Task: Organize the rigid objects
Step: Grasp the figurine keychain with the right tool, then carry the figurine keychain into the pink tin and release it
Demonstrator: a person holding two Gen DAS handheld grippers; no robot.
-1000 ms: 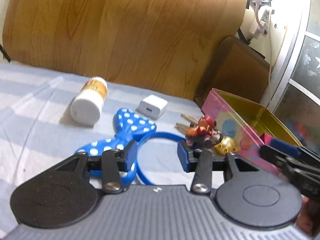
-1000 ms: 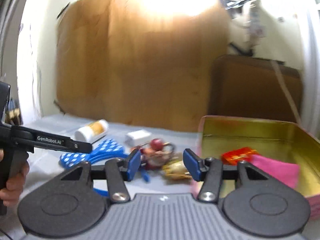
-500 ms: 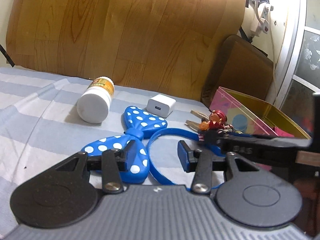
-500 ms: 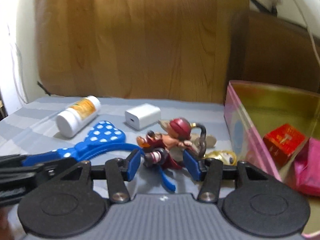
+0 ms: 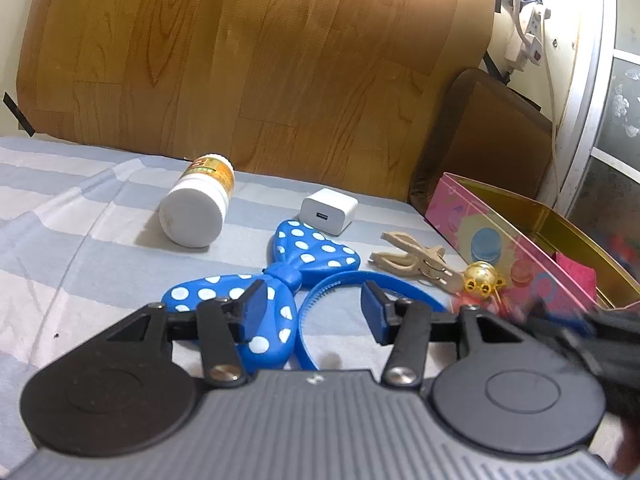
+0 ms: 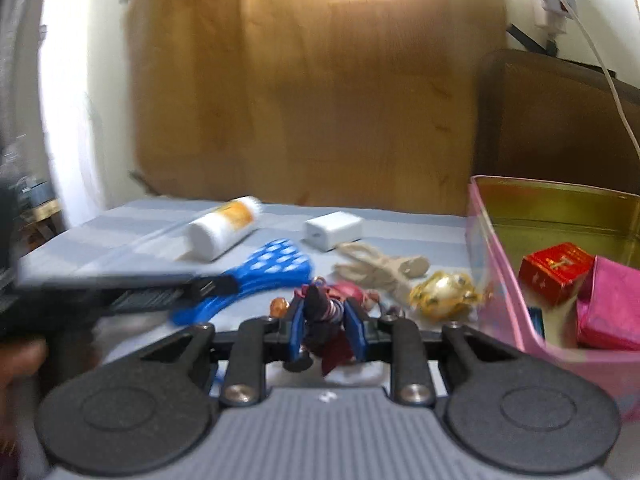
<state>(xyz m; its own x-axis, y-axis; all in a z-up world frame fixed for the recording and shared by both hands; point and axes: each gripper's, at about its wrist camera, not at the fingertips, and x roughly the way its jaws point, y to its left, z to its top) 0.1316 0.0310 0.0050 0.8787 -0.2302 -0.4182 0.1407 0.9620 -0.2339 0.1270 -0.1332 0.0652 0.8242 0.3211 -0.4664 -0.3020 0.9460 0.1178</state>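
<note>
No legible text; bottle label (image 5: 210,168) and red box (image 6: 556,266) print unreadable.

A blue-and-white striped sheet (image 5: 80,216), covering what is probably a bed, is carrying a white bottle (image 5: 198,210) lying at centre left, a white charger (image 5: 329,210), a blue polka-dot bow headband (image 5: 304,268), a wooden clip (image 5: 416,262), a gold trinket (image 5: 482,280) and a pink tin (image 5: 520,252) at right.

A small red-haired toy figurine in dark striped clothing (image 6: 326,312) is clamped between blue pads, beside an open pink tin box (image 6: 504,276).
</note>
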